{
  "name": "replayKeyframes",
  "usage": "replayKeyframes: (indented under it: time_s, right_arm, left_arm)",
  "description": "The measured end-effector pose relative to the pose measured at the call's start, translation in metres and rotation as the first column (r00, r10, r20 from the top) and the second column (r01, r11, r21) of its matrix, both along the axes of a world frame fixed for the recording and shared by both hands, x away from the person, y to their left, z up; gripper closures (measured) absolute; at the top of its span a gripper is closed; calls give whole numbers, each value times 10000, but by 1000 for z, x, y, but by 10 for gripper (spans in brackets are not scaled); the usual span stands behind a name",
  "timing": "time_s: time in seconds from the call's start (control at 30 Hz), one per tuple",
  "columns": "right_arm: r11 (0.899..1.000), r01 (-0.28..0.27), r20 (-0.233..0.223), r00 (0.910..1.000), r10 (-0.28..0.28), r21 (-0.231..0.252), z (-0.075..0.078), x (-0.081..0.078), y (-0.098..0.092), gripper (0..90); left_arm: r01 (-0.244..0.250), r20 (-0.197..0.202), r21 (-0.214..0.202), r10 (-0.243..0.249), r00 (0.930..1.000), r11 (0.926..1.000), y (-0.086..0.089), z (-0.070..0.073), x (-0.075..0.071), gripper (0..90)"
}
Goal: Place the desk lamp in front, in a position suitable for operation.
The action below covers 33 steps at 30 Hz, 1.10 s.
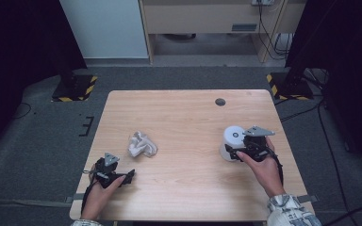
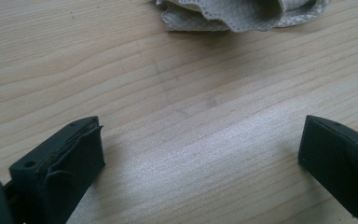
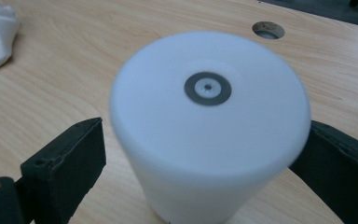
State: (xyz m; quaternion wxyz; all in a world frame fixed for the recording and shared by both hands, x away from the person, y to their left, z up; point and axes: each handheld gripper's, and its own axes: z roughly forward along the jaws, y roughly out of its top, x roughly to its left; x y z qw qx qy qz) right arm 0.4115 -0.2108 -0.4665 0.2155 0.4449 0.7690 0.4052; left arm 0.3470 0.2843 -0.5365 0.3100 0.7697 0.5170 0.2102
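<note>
I have the wooden table (image 1: 188,117) in front of me, mostly bare: wide open room across the middle and far half, with a small round hole (image 1: 220,101) near the far edge. Dark floor surrounds it on all sides.

My right gripper (image 3: 200,158) is at the right side of the table, near that edge, its jaws spread on either side of the white cup (image 1: 232,141). The right jaw sits against the cup's wall; on the left I see a narrow gap, so I read it as not yet clamped. The cup stands upside down, its long axis vertical, flat base (image 3: 208,88) up with a grey ring at its centre, wider end on the wood. I cannot tell what, if anything, is under it.

The crumpled white cloth (image 1: 141,145) lies left of centre, well apart from the cup.

My left gripper (image 1: 118,178) rests low near the table's front left corner, jaws wide apart with bare wood between them, the cloth (image 2: 242,14) just ahead.
</note>
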Motion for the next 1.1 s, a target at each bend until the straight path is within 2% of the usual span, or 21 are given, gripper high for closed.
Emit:
replayKeyframes:
  time_s: [0.13, 0.33, 0.43, 0.47, 0.57, 0.67, 0.7, 0.77, 0.8, 0.9, 1.1]
  right_arm:
    - [9997, 243, 81, 9997, -243, -47, -5, 7, 4, 47]
    - [9996, 284, 195, 9994, -284, -25, -5, 8, 5, 87]
    - [9996, 101, 156, 9998, -105, 248, -3, 3, 7, 89]
    - [9993, -45, 365, 9993, 32, 373, 1, -3, 11, 89]
    - [9990, -221, 406, 9990, 206, 377, 5, -9, 17, 89]
    - [9960, -795, 442, 9960, 777, 401, 14, -25, 34, 89]
    - [9960, -795, 442, 9960, 777, 401, 14, -25, 34, 89]
    - [9916, -1191, 468, 9920, 1168, 500, 19, -36, 48, 89]
    - [9916, -1191, 468, 9920, 1168, 500, 19, -36, 48, 89]
    - [9838, -1769, 528, 9831, 1752, 297, 21, -50, 66, 89]
    - [9757, -2189, 513, 9746, 2181, 103, 17, -65, 78, 89]
  left_arm:
    - [1, -2, 0, -1, 10000, 10000, 0, 0, 0, 0]
    - [3, -4, 1, -3, 10000, 10000, 0, 0, 0, 0]
    - [21, 2, -9, -21, 10000, 10000, 0, 0, 0, 0]
    - [17, -5, 0, -17, 10000, 10000, 0, 0, 0, 0]
    - [21, 3, -9, -21, 10000, 10000, 0, 0, 0, 0]
    - [22, 2, -9, -22, 10000, 10000, 0, 0, 0, 0]
    - [19, -4, 1, -19, 10000, 10000, 0, 0, 0, 0]
    - [23, 2, -8, -23, 10000, 10000, 0, 0, 0, 0]
    - [23, 2, -8, -23, 10000, 10000, 0, 0, 0, 0]
    - [25, 2, -6, -25, 10000, 10000, 0, 0, 0, 0]
    - [22, -2, -2, -22, 10000, 10000, 0, 0, 0, 0]
